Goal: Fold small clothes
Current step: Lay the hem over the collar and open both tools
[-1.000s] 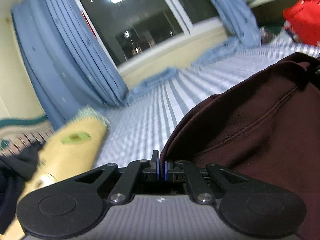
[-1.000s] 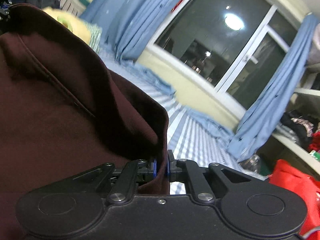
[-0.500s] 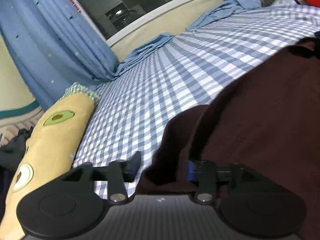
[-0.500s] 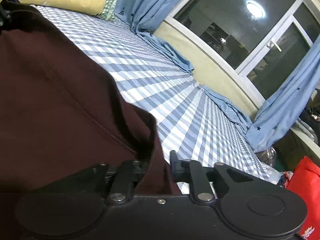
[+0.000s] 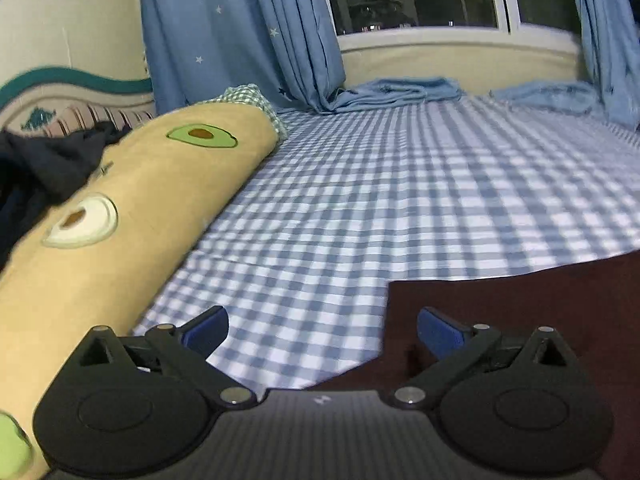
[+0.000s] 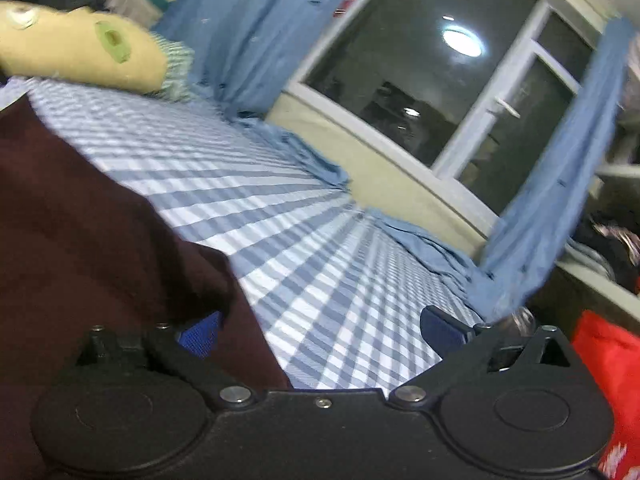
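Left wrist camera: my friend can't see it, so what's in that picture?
The left claw is wide open over a blue checked bed sheet, its jaws having just been opening, with nothing between them. A dark maroon garment lies flat at right; a long avocado-print pillow lies at left.

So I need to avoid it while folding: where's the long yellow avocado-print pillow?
The long yellow avocado-print pillow lies along the checked bedsheet's left edge in the left wrist view, beside dark clothes.

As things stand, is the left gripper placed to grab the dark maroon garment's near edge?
Probably yes: the left gripper is open, jaws having just opened, and the dark maroon garment lies flat beside its right finger, nothing between.
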### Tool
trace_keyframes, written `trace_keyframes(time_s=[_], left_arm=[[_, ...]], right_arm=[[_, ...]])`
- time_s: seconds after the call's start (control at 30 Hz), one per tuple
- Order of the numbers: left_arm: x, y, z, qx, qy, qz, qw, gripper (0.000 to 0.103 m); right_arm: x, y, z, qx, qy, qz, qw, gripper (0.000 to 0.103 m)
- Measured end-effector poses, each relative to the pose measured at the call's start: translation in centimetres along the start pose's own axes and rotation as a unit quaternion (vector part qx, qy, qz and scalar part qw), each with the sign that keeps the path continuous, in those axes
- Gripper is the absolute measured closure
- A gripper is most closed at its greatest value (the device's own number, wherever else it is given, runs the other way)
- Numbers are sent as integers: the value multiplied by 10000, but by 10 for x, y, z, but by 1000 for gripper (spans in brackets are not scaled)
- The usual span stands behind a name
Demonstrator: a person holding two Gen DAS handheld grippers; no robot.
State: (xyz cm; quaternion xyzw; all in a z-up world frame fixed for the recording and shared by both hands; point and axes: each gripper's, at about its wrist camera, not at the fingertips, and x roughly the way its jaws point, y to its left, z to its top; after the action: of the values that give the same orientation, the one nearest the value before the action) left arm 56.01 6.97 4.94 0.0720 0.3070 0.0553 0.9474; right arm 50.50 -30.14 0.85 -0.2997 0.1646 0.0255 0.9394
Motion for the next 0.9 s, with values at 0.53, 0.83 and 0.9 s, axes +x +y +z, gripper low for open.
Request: trace_keyframes(time_s=[0.53,0.83,0.9], left_arm=[[24,-30,-50,-279,438,-350,9980,0],[25,-11,-62,-834,371,-559,9943,0],[25,-11,-62,-844,364,-562,9942,0]], right_arm=[[12,-7,-26,27,440,-331,9985,1],[42,-49,-59,1741,1081,-104,9787,0],[42,-52,-61,1875,1113,-19,9759,0]])
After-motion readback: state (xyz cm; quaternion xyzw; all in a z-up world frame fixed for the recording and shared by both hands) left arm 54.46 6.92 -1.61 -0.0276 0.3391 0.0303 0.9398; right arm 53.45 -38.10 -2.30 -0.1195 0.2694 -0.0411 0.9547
